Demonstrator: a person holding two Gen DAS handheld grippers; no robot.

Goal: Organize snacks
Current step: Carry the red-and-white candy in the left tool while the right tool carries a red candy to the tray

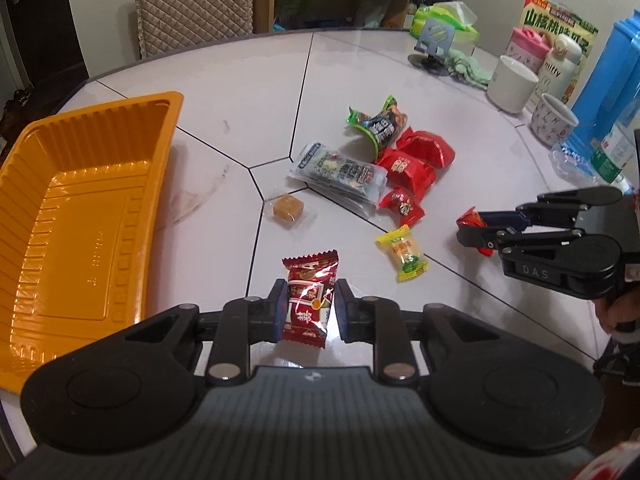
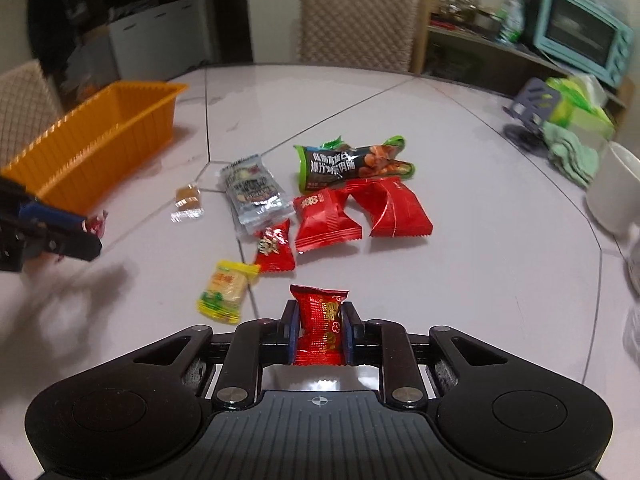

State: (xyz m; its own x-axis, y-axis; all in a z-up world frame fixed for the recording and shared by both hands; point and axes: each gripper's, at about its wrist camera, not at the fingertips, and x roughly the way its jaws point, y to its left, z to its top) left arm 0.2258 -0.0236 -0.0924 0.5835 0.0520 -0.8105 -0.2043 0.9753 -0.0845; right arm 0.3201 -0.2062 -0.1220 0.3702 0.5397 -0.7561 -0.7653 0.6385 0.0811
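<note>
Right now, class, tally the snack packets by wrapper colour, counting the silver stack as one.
Red packets: 5
Yellow packet: 1
Green-and-black packet: 1
Silver stack: 1
Clear-wrapped brown sweet: 1
Total: 9

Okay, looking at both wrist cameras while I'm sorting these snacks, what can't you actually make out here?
- Left wrist view: the right gripper covers most of its red snack; the print is hidden.
- Right wrist view: the left gripper is blurred and cut off by the left edge; its candy barely shows.
- Right wrist view: the inside of the orange tray is hidden behind its own wall.
- Both views: the snack labels are too small to read.
</note>
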